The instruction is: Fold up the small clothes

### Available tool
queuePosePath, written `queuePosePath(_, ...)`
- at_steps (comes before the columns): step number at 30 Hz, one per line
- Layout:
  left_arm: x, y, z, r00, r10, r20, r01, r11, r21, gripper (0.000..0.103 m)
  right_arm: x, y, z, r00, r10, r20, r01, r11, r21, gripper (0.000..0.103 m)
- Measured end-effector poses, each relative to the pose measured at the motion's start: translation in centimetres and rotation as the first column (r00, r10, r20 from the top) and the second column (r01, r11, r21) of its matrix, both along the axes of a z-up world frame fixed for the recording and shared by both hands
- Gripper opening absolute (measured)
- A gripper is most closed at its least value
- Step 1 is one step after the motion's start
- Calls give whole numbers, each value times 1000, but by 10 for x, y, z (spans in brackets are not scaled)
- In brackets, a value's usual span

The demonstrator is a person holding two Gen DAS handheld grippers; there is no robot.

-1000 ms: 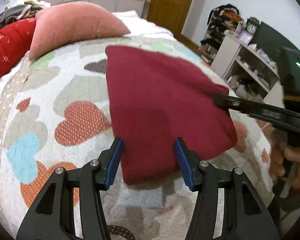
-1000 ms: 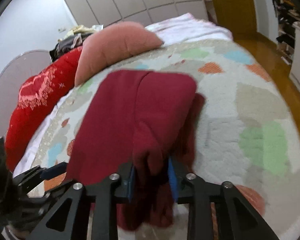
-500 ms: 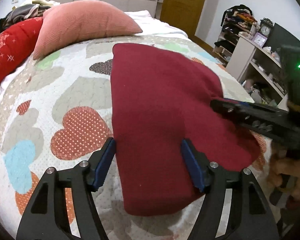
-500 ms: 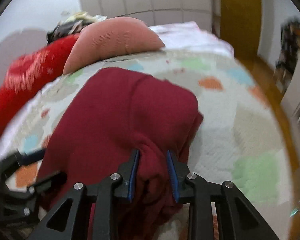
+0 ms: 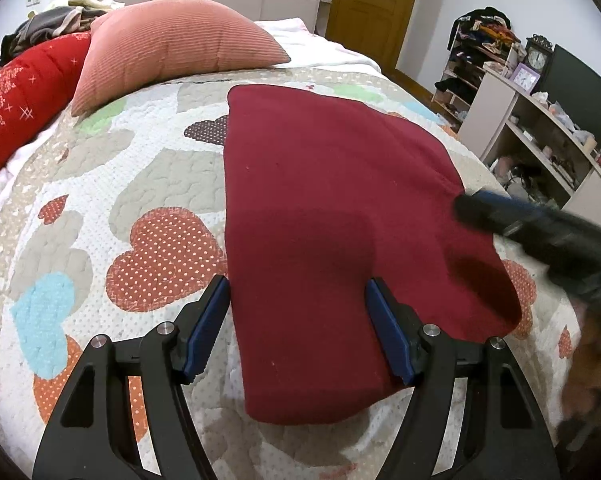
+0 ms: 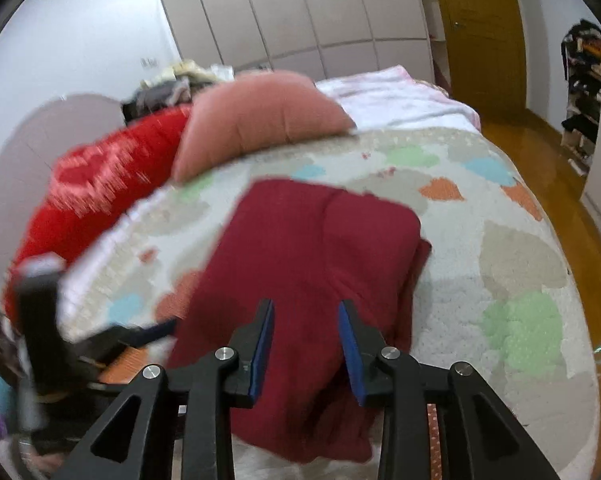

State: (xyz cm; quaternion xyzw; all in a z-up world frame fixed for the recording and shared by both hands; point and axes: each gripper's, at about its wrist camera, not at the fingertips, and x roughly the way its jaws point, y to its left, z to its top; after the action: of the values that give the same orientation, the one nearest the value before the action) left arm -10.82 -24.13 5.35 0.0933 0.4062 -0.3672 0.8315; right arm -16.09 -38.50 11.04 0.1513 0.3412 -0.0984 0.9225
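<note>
A dark red folded garment [image 5: 332, 208] lies flat on the heart-patterned quilt [image 5: 140, 184]. My left gripper [image 5: 298, 282] stands open, its blue pads wide apart above the garment's near edge, nothing pinched. My right gripper [image 6: 306, 304] hovers over the garment [image 6: 308, 248] from its right side; its jaws are opening and the pads stand apart with no cloth pressed between them. In the left wrist view the right gripper's fingers [image 5: 484, 208] reach in, blurred, at the garment's right edge. The left gripper shows blurred at the lower left of the right wrist view.
A pink pillow [image 5: 172, 36] and a red cushion [image 5: 16, 100] lie at the head of the bed with a clothes heap behind. Shelves [image 5: 540, 140] and a wooden door [image 5: 372, 0] stand to the right. Wooden floor [image 6: 560, 184] borders the bed.
The right gripper has let go of the bunched cloth, risen and drawn back; the garment now lies flat. The left gripper's jaws have widened.
</note>
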Motion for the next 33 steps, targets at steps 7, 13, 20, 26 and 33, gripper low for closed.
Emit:
queuePosePath(7, 0, 2, 2, 1000, 1, -10, -1, 1000, 2, 71, 0, -1, -18, 997, -53, -63, 46, 994, -97, 22)
queuePosePath(13, 11, 19, 20, 999, 6, -37, -9, 996, -86, 71, -28, -10, 3, 998, -64, 19, 64, 998, -23, 41)
queuePosePath(20, 43, 22, 15, 986, 8, -165, -32, 989, -144, 75, -27, -52, -14, 987, -148, 61, 136, 978, 159, 85)
queuePosePath(26, 61, 4, -6, 964, -40, -264, -12, 982, -189, 76, 6, -87, -47, 988, -143, 54, 114, 923, 369, 85)
queuePosePath(33, 67, -6, -15, 949, -25, -313, -46, 975, -217, 66, 37, -89, -65, 995, -55, 87, 12, 902, 431, 51)
